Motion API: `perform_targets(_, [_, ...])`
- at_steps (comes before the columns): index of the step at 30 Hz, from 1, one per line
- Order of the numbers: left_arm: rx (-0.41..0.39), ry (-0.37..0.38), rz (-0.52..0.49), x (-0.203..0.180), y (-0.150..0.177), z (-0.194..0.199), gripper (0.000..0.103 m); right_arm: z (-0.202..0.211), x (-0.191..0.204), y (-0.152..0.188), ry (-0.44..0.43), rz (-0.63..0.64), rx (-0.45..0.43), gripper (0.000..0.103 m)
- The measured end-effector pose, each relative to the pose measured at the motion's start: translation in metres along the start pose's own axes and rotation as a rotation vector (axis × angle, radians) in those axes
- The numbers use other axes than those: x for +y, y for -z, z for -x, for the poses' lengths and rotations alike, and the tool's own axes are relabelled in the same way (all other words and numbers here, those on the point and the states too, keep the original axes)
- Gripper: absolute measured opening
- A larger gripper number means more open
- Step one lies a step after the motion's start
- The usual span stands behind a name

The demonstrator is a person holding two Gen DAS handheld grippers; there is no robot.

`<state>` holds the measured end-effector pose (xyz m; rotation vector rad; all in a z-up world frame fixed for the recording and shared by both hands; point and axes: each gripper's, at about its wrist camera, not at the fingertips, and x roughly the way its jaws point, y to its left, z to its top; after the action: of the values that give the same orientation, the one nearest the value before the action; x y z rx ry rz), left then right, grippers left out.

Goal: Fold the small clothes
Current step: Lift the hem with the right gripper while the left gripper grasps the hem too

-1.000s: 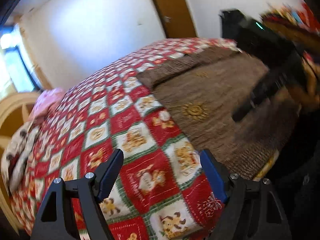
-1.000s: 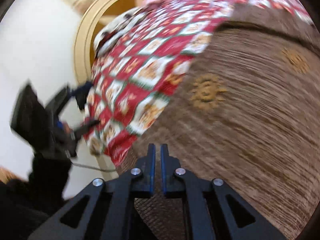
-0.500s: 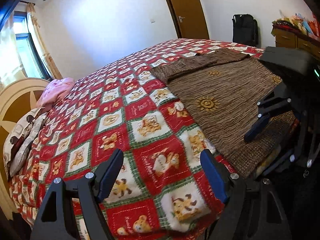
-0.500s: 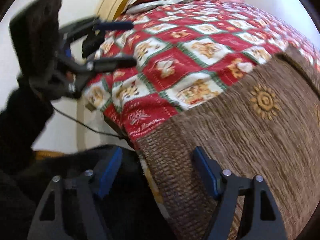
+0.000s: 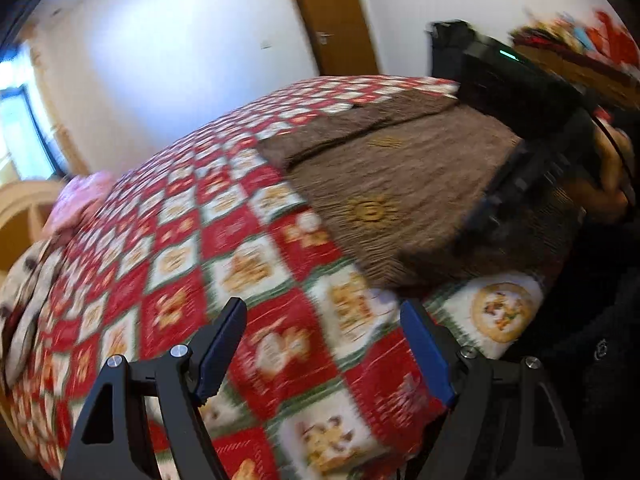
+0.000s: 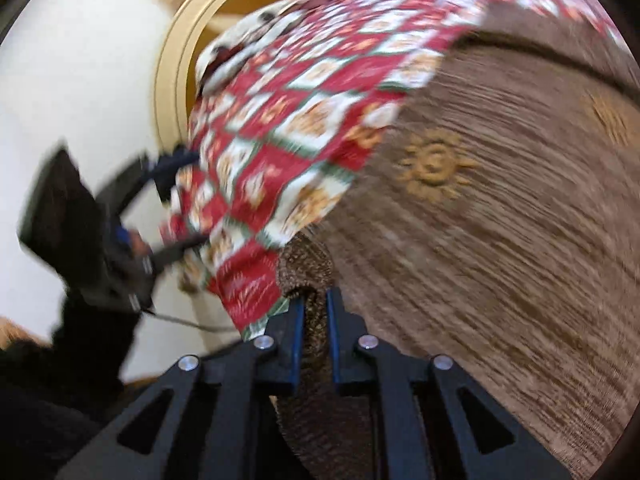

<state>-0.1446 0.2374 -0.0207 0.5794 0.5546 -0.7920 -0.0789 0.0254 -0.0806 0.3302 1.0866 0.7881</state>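
Observation:
A brown knitted garment (image 5: 392,184) with sun motifs lies spread on the red patchwork bedspread (image 5: 240,240). In the right wrist view the garment (image 6: 500,240) fills the right side. My right gripper (image 6: 316,300) is closing its jaws on the near corner of the hem, and the pads press the bunched knit between them. From the left wrist view, the right gripper (image 5: 504,200) sits on the garment's right edge. My left gripper (image 5: 324,312) stands open over the bedspread, left of the garment, with nothing between its fingers. Both views are blurred.
A cream wooden headboard (image 6: 172,80) and patterned pillows (image 5: 24,280) are at the bed's head, with a pink cloth (image 5: 80,196) nearby. A wooden door (image 5: 332,20), a black bag (image 5: 444,40) and a cluttered dresser (image 5: 580,60) stand beyond the bed. A person's dark clothing fills the lower right.
My right gripper opened at the garment's near corner, then shut on the hem, which now bunches up between its pads. The left gripper stays open over the bedspread.

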Motion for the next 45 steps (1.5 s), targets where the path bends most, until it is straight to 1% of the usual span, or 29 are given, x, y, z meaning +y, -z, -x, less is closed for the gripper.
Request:
perform_targets(2, [-0.009, 0.037, -0.069, -0.011, -0.008, -0.007, 0.080, 0.005, -0.015, -0.001, -0.059, -0.058, -0.016, 0.014])
perform_targets(3, [-0.015, 0.066, -0.113, -0.017, -0.014, -0.011, 0.080, 0.009, -0.016, 0.000, -0.090, -0.070, -0.021, 0.014])
perform_targets(5, [-0.033, 0.129, -0.206, -0.029, -0.023, -0.018, 0.080, 0.016, -0.015, 0.000, -0.122, -0.071, -0.031, 0.014])
perform_targets(8, [-0.077, 0.199, -0.348, -0.043, -0.031, -0.024, 0.080, 0.027, -0.014, -0.005, -0.163, -0.071, -0.044, 0.014])
perform_targets(10, [-0.110, 0.240, -0.453, -0.052, -0.036, -0.028, 0.080, 0.030, -0.012, -0.006, -0.173, -0.063, -0.032, 0.014])
perform_targets(12, [-0.139, 0.265, -0.527, -0.056, -0.042, -0.035, 0.080, 0.031, -0.004, -0.005, -0.154, -0.028, -0.011, 0.014])
perform_targets(17, [-0.136, 0.299, -0.600, -0.058, -0.056, -0.059, 0.080, 0.029, 0.011, -0.012, -0.138, 0.049, 0.041, 0.014])
perform_targets(19, [-0.130, 0.357, -0.595, -0.058, -0.061, -0.061, 0.079, 0.029, 0.016, -0.017, -0.132, 0.070, 0.043, 0.014])
perform_targets(20, [-0.124, 0.375, -0.587, -0.058, -0.062, -0.063, 0.071, 0.030, 0.016, -0.019, -0.134, 0.070, 0.038, 0.014])
perform_targets(21, [-0.104, 0.404, -0.574, -0.057, -0.063, -0.065, 0.063, 0.032, 0.014, -0.023, -0.146, 0.061, 0.025, 0.014])
perform_targets(22, [-0.075, 0.434, -0.551, -0.056, -0.064, -0.069, 0.043, 0.034, 0.011, -0.023, -0.154, 0.052, 0.018, 0.014])
perform_targets(23, [-0.043, 0.464, -0.513, -0.054, -0.065, -0.074, 0.029, 0.035, 0.007, -0.025, -0.162, 0.040, 0.008, 0.014])
perform_targets(24, [-0.009, 0.495, -0.439, -0.048, -0.068, -0.081, 0.025, 0.036, 0.004, -0.026, -0.162, 0.032, 0.003, 0.014])
perform_targets(26, [0.036, 0.549, -0.293, -0.033, -0.072, -0.093, 0.010, 0.036, -0.007, -0.029, -0.154, 0.001, -0.005, 0.018])
perform_targets(28, [0.050, 0.576, -0.168, -0.022, -0.074, -0.101, 0.009, 0.041, -0.018, -0.031, -0.165, -0.055, -0.036, 0.019])
perform_targets(29, [0.048, 0.581, -0.116, -0.018, -0.075, -0.104, 0.009, 0.046, -0.028, -0.032, -0.173, -0.097, -0.062, 0.023])
perform_targets(30, [0.049, 0.576, -0.072, -0.015, -0.075, -0.106, 0.009, 0.054, -0.035, -0.032, -0.175, -0.127, -0.087, 0.030])
perform_targets(31, [0.057, 0.571, -0.035, -0.012, -0.075, -0.109, 0.009, 0.062, -0.044, -0.033, -0.167, -0.159, -0.122, 0.034])
perform_targets(32, [0.065, 0.568, 0.004, -0.008, -0.075, -0.111, 0.009, 0.072, -0.053, -0.034, -0.153, -0.190, -0.164, 0.041])
perform_targets(33, [0.071, 0.569, 0.039, -0.006, -0.077, -0.114, 0.009, 0.084, -0.062, -0.034, -0.137, -0.219, -0.209, 0.046])
perform_targets(35, [0.078, 0.567, 0.101, -0.004, -0.078, -0.116, 0.009, 0.115, -0.081, -0.030, -0.095, -0.270, -0.293, 0.047])
perform_targets(37, [0.081, 0.565, 0.181, 0.004, -0.083, -0.121, 0.009, 0.148, -0.095, -0.021, -0.039, -0.308, -0.364, 0.047])
perform_targets(38, [0.088, 0.562, 0.229, 0.009, -0.087, -0.124, 0.009, 0.170, -0.103, -0.011, -0.002, -0.331, -0.414, 0.047])
perform_targets(40, [0.090, 0.562, 0.298, 0.020, -0.091, -0.130, 0.009, 0.207, -0.114, 0.009, 0.062, -0.361, -0.485, 0.047])
perform_targets(41, [0.087, 0.558, 0.337, 0.025, -0.093, -0.132, 0.009, 0.231, -0.118, 0.027, 0.136, -0.376, -0.522, 0.047])
perform_targets(42, [0.086, 0.541, 0.378, 0.030, -0.097, -0.138, 0.009, 0.241, -0.113, 0.036, 0.183, -0.383, -0.535, 0.048])
perform_targets(43, [0.090, 0.524, 0.424, 0.036, -0.098, -0.143, 0.009, 0.259, -0.111, 0.057, 0.262, -0.399, -0.551, 0.048])
perform_targets(44, [0.096, 0.515, 0.452, 0.039, -0.102, -0.150, 0.009, 0.264, -0.108, 0.066, 0.298, -0.404, -0.552, 0.054])
perform_targets(45, [0.106, 0.494, 0.500, 0.046, -0.102, -0.155, 0.009, 0.272, -0.102, 0.078, 0.355, -0.397, -0.543, 0.062])
